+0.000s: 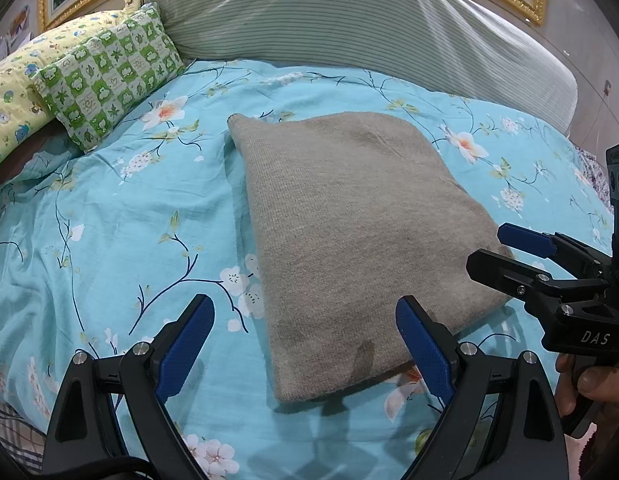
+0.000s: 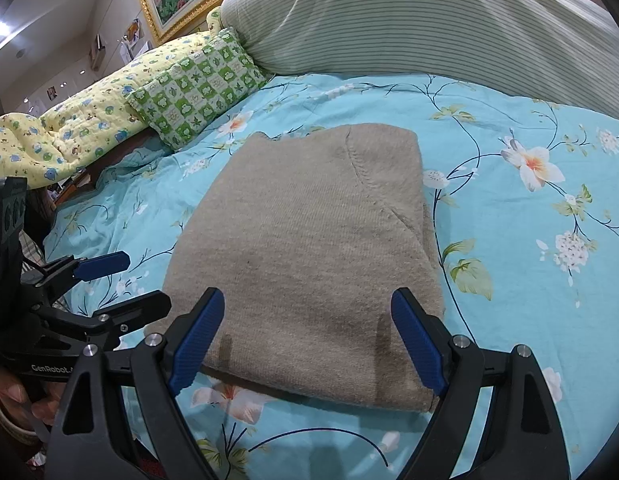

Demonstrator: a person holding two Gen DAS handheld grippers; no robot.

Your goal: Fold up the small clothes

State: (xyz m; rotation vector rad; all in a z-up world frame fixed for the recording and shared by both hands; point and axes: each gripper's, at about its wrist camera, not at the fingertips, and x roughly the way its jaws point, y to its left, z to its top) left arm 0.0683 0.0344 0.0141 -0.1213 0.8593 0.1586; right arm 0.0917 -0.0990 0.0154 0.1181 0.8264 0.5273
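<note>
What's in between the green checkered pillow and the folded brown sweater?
Only bare blue flowered bedsheet lies between the green checkered pillow and the folded sweater; nothing else sits there. Both wrist views show it.

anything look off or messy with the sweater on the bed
Mostly tidy. The sweater lies folded in a compact block on the bedsheet, with both grippers open and off it. Only its far left corner pokes out in a small point, so that edge isn't square.
</note>
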